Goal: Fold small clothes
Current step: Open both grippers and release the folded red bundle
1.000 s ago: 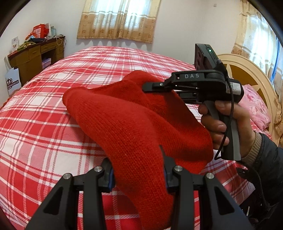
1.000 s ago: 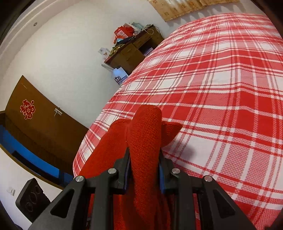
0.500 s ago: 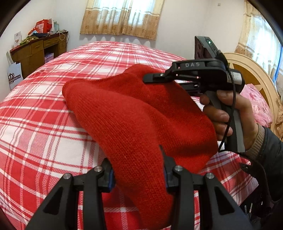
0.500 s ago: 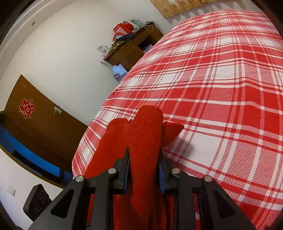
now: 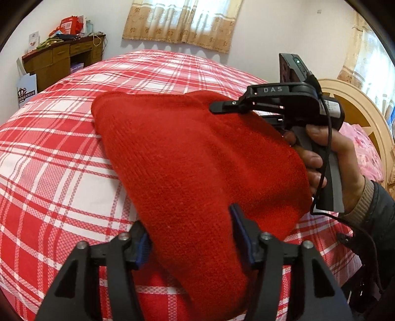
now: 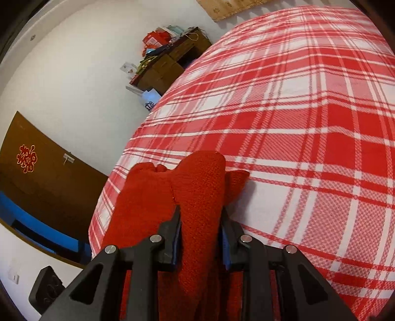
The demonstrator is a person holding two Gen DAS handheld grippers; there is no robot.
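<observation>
A red knitted garment point(image 5: 197, 158) is held up over a bed point(image 5: 49, 158) covered in a red-and-white plaid sheet, with each hand-held gripper clamped on a different part of it. In the left wrist view, the left hand-held gripper point(image 5: 191, 234) has its two blue-padded fingers point(image 5: 240, 234) closed on a thick fold at the near end of the knit, which bulges up between them and spreads away from the camera in a broad sheet. The garment's far left corner sags down to the plaid bedcover.

At the far right edge of the same view, the right hand-held gripper point(image 5: 222, 107) reaches in from the right, gripped by the person's right hand point(image 5: 328, 153); its dark fingers press into the upper edge of the red knit. The right wrist view shows this grip close up: the right hand-held gripper point(image 6: 200, 223) is clamped on a narrow bunched ridge of the garment point(image 6: 197, 192), which rises between the blue pads point(image 6: 177, 237) and ends in a rounded lump beyond the fingertips. More folds of the same knit hang to the left of the fingers.

Beyond the bed, a dark wooden desk point(image 5: 59, 59) cluttered with small items stands against the white wall, a curtained window point(image 5: 182, 22) sits behind, and a pale wooden headboard point(image 5: 358, 108) curves at the right
</observation>
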